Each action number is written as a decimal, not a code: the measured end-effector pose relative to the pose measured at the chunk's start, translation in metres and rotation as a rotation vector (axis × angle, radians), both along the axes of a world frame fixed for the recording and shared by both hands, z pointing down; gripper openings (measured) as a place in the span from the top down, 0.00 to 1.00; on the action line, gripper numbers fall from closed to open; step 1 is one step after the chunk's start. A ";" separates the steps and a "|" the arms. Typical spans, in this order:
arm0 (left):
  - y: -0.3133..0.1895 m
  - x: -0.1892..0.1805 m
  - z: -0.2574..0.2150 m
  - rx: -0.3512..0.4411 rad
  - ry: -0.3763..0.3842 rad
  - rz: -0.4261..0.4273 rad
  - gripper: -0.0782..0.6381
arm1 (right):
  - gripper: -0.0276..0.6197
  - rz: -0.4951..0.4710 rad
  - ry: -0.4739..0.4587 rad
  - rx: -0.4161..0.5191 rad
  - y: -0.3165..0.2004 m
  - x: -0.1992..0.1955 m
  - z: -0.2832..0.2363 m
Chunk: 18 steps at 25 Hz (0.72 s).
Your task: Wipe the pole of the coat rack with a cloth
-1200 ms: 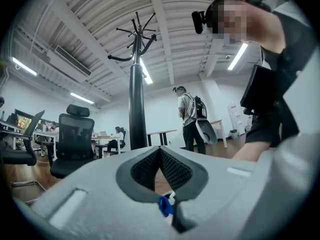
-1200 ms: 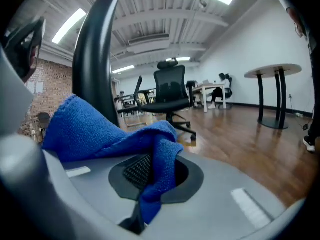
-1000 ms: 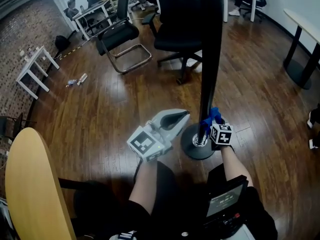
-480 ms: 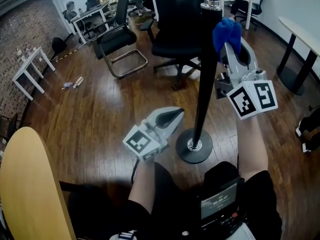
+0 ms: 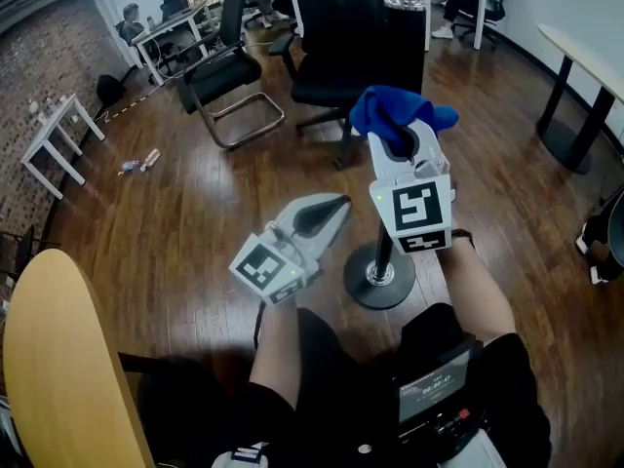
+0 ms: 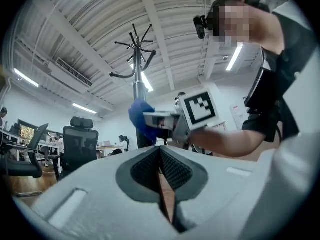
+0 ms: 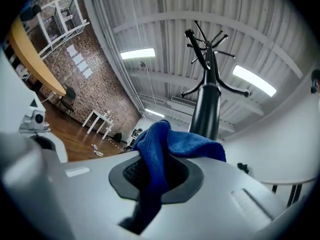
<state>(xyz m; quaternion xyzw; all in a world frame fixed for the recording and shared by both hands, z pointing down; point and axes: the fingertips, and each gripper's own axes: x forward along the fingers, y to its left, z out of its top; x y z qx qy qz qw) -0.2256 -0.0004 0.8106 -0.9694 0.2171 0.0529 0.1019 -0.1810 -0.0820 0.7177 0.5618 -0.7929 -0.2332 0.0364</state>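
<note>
While the right claw (image 7: 155,176) is clamped on the blue cloth (image 7: 165,144), one fold of the fabric runs down between its jaws. The rest bunches out past the tips in a loose heap. Directly behind that heap rises the black pole (image 7: 206,109) of the coat rack, with its hooks splayed at the top. The cloth sits just beside the pole, below the hooks, but I cannot tell whether it actually touches. In the head view this claw is held well above the round base (image 5: 378,279), which stands on the wooden floor (image 5: 195,213). The left claw (image 6: 161,166) is closed with nothing in it, its pads meeting but for a thin slit. It sits lower and to the left of the pole, apart from it, with its tips pointing toward the cloth.
</note>
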 end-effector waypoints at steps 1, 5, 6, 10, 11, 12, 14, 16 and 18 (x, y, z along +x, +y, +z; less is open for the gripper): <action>-0.001 0.000 0.003 -0.005 -0.004 0.001 0.89 | 0.92 -0.015 -0.027 -0.054 -0.002 -0.001 0.031; -0.007 -0.003 0.014 -0.028 -0.026 -0.004 0.89 | 0.92 -0.035 -0.059 -0.243 -0.009 -0.007 0.169; -0.007 -0.003 0.018 -0.037 -0.031 -0.005 0.89 | 0.92 -0.031 -0.045 -0.285 -0.009 -0.006 0.206; -0.008 -0.004 0.027 -0.053 -0.036 -0.012 0.89 | 0.92 -0.011 -0.019 -0.510 -0.007 0.000 0.330; -0.007 -0.005 0.029 -0.056 -0.037 -0.012 0.89 | 0.92 -0.004 -0.019 -0.559 -0.005 0.003 0.352; -0.007 -0.005 0.031 -0.061 -0.037 -0.013 0.89 | 0.92 0.001 -0.023 -0.598 -0.003 0.005 0.369; -0.008 -0.007 0.033 -0.065 -0.036 -0.017 0.89 | 0.92 0.007 -0.033 -0.632 -0.001 0.010 0.382; -0.010 -0.009 0.033 -0.065 -0.031 -0.023 0.89 | 0.92 0.005 -0.049 -0.607 -0.003 0.012 0.369; -0.011 -0.009 0.032 -0.067 -0.028 -0.027 0.89 | 0.92 0.003 -0.092 -0.544 -0.003 0.013 0.335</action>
